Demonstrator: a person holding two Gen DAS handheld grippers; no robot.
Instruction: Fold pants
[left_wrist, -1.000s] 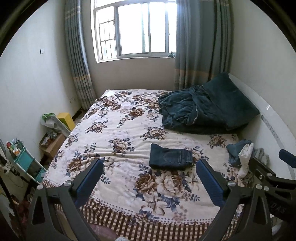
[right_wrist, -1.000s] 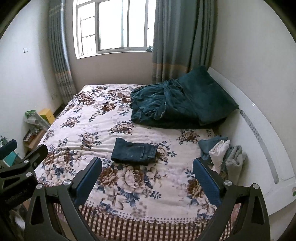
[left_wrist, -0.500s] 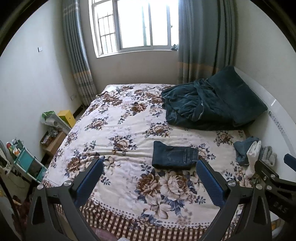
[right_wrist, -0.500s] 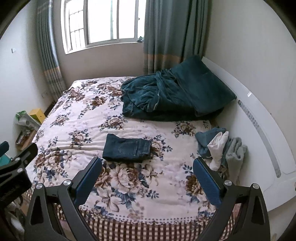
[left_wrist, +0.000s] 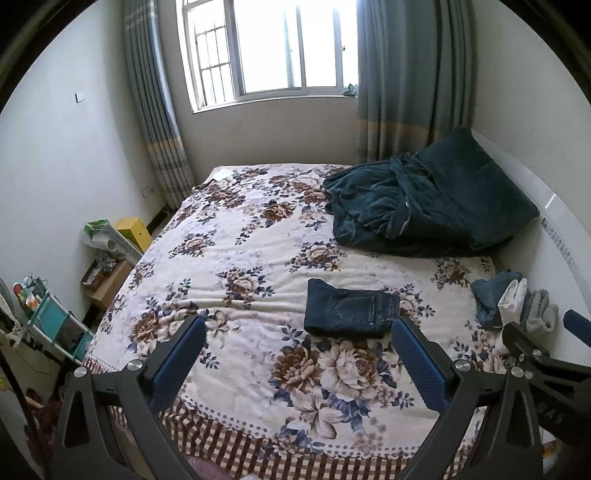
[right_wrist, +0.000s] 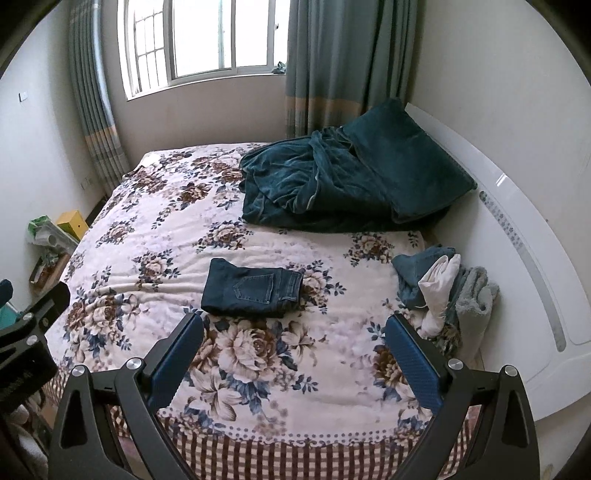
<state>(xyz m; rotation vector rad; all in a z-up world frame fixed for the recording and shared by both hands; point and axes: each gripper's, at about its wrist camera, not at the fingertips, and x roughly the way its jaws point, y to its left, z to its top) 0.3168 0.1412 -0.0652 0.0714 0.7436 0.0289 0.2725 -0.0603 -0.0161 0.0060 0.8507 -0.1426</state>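
Note:
A pair of dark blue jeans (left_wrist: 351, 308) (right_wrist: 253, 292) lies folded into a small flat rectangle on the floral bedspread (left_wrist: 236, 258) (right_wrist: 155, 236), a back pocket facing up. My left gripper (left_wrist: 297, 332) hangs open over the foot of the bed, short of the jeans and holding nothing. My right gripper (right_wrist: 293, 328) is open too, held over the bed's near edge with the jeans just beyond its left finger. The right gripper's frame shows at the right edge of the left wrist view, and the left one's at the left edge of the right wrist view.
A rumpled teal blanket (left_wrist: 424, 206) (right_wrist: 343, 181) covers the far right of the bed. Loose clothes and towels (left_wrist: 509, 299) (right_wrist: 443, 291) are piled by the white headboard (right_wrist: 517, 229). Boxes, a yellow case (left_wrist: 133, 230) and a small shelf (left_wrist: 48, 321) stand on the floor at the left.
Both grippers have tilted and drifted slightly, so the bed and jeans sit higher and further left in the right view. The jeans have not moved. Both grippers stay open.

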